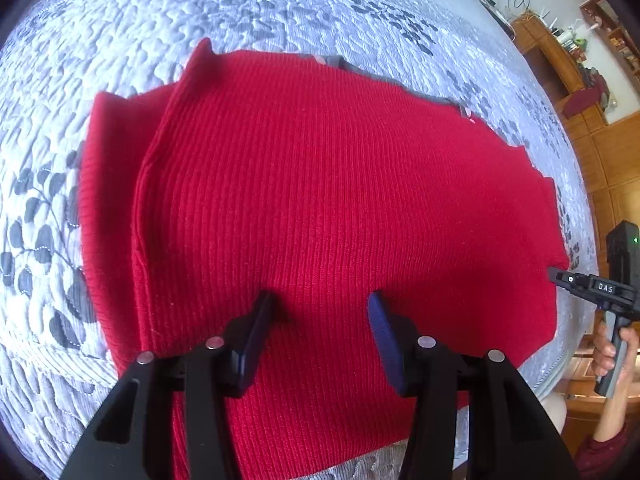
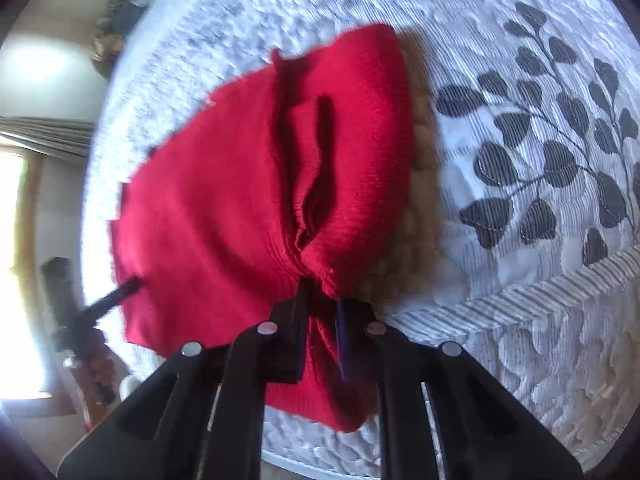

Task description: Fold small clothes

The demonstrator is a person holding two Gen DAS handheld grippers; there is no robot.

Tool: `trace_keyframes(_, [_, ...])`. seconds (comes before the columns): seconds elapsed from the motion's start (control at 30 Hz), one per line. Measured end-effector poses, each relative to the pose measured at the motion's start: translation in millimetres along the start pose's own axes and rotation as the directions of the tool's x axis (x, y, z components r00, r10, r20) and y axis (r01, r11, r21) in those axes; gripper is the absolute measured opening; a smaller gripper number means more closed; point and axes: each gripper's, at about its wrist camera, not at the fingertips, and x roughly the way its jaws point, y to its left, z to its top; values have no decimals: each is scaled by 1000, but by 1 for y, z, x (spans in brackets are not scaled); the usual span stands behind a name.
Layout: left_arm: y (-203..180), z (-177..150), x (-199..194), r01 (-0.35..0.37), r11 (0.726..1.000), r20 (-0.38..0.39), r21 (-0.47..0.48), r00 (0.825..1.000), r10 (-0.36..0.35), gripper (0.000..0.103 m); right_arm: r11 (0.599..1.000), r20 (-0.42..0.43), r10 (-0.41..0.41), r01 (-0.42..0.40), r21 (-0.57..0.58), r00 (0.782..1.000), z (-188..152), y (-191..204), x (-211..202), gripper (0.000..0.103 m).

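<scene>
With our right gripper (image 2: pixel 320 304) clamped on the red ribbed sweater (image 1: pixel 320 200) and our left gripper (image 1: pixel 320 300) spread apart above it, we risk dragging the layers askew on the quilted bedspread (image 1: pixel 120 20).

The right wrist view is smeared by motion blur, so the red knit garment (image 2: pixel 240 184) shows no ribbing there, and the far-left clutter (image 2: pixel 116 20) at the bed's edge is unreadable. A fold of the garment is pinched between the right gripper (image 2: pixel 322 312) fingers, hiding whatever lies deeper between them. In the left wrist view, a grey piece (image 1: pixel 360 70) peeks from under the garment's far edge, mostly covered. The small items on the far-right wooden shelves (image 1: pixel 576 44) are too small to identify. The hand (image 1: pixel 612 350) at the right is cut by the frame.
</scene>
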Motion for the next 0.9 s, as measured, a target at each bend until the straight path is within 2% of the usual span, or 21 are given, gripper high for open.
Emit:
trace_keyframes(0.1, [-7, 0, 4, -39, 998, 6, 39, 999, 39, 50, 999, -8, -23, 23, 30, 1000, 3, 3, -1, 11])
trace_keyframes(0.27, [-6, 2, 2, -31, 999, 1, 44, 1000, 31, 50, 999, 31, -45, 45, -7, 999, 1, 25, -20, 11])
trace_keyframes(0.4, [1, 0, -6, 13, 1000, 0, 27, 1000, -13, 51, 991, 114, -36, 51, -123, 993, -1, 80, -53, 10])
trace_keyframes(0.53, [13, -8, -30, 58, 998, 27, -14, 998, -58, 50, 967, 138, -22, 56, -248, 990, 0, 144, -60, 9])
trace_keyframes(0.6, [17, -13, -39, 84, 996, 47, -10, 995, -83, 50, 944, 122, 22, 20, -329, 992, -3, 184, -55, 4])
trace_keyframes(0.7, [31, -19, -44, 181, 983, 47, -36, 983, -180, 50, 907, 86, 44, -4, -420, 995, -8, 231, -36, 4])
trace_keyframes(0.8, [48, -21, -38, 195, 977, 45, -84, 980, -192, 50, 881, -1, 48, -43, -472, 999, -16, 260, 0, 4])
trace_keyframes(0.83, [54, -21, -34, 200, 974, 36, -102, 980, -197, 50, 874, -22, 43, -48, -484, 999, -18, 264, 10, 6])
trace_keyframes(0.9, [62, -23, -30, 234, 965, 36, -121, 972, -232, 50, 866, -61, 18, -46, -497, 998, -26, 271, 34, 21])
